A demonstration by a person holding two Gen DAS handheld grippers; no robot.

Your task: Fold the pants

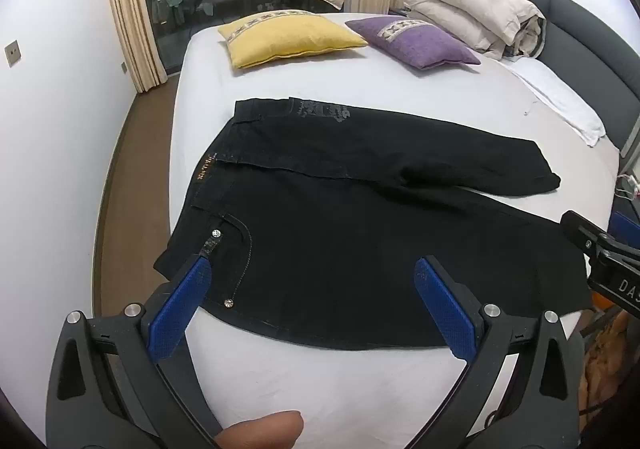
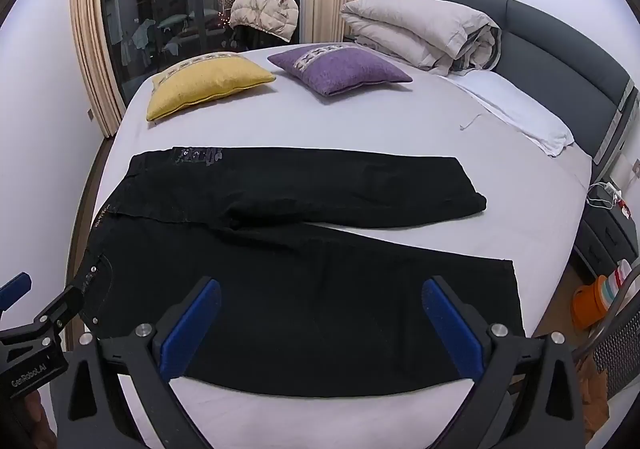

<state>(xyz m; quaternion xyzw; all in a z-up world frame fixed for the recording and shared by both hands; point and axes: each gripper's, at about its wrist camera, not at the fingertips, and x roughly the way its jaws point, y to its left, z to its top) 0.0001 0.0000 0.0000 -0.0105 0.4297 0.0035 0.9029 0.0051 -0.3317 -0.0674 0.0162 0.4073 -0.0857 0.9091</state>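
Left gripper point(image 1: 314, 263) jaws spread wide, holding nothing; right gripper point(image 2: 322, 287) jaws likewise spread, empty.

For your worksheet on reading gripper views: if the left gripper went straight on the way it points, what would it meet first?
Most likely the black pants spread on the bed. The left gripper, jaws open, points at the near leg below the waistband; exact depth is unclear.

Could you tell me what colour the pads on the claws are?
Blue pads, on black arms; clearest in the left wrist view.

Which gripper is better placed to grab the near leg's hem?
Right. The right gripper hangs open over the near leg toward its hem; the left gripper sits by the waistband pocket.
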